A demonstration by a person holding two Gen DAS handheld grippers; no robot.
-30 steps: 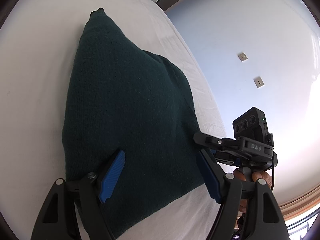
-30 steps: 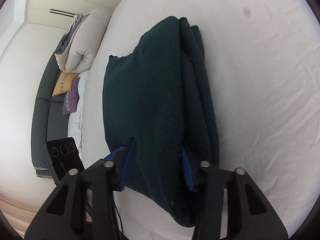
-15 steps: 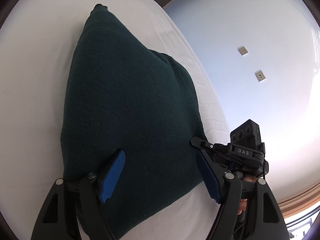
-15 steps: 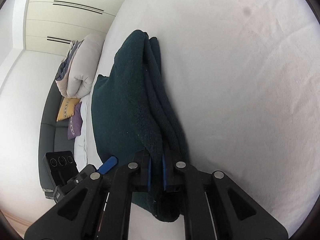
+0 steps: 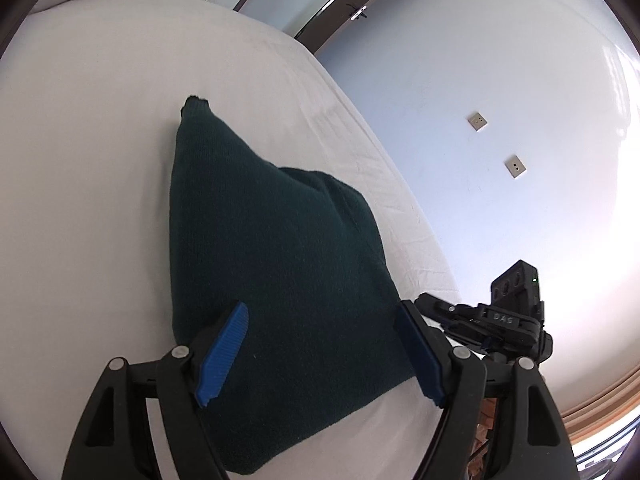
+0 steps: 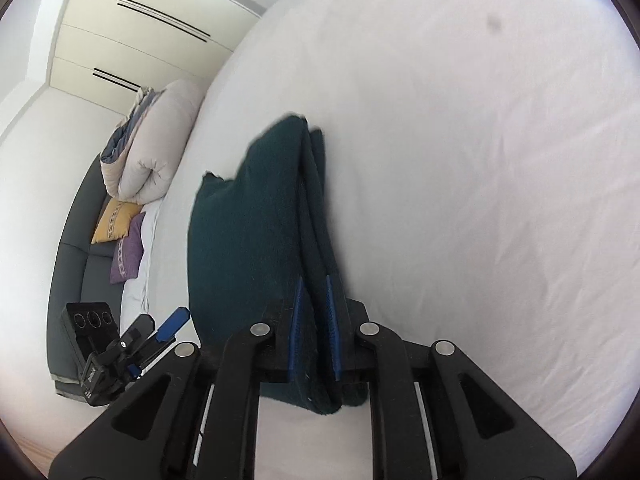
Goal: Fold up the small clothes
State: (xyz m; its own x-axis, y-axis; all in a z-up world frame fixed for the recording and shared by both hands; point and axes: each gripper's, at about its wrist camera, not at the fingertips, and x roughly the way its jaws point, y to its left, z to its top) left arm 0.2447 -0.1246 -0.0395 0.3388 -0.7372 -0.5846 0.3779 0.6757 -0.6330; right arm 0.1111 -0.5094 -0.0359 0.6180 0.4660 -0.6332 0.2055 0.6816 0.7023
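Nearest the right wrist camera, the right gripper (image 6: pixel 315 322) is now clenched on the near end of the dark green knitted garment (image 6: pixel 256 248), its blue pads pressed into the stacked layers; a second ago those jaws stood wide to either side of that edge. The pinched end looks raised a little off the white bed sheet (image 6: pixel 480 160), and the garment has drawn away from the cameras since then. This reads as the grip for the next fold, or for carrying off a bundle already folded several times.

Alongside, the left gripper (image 5: pixel 320 356) is released as before, its fingers straddling the near corner of the garment without touching it that I can see.

Farther out, the garment lies near the bed's edge, its far corner pointing up the mattress. Beyond the bed, a rolled duvet (image 6: pixel 152 144) and cushions (image 6: pixel 120 236) sit on a grey sofa.
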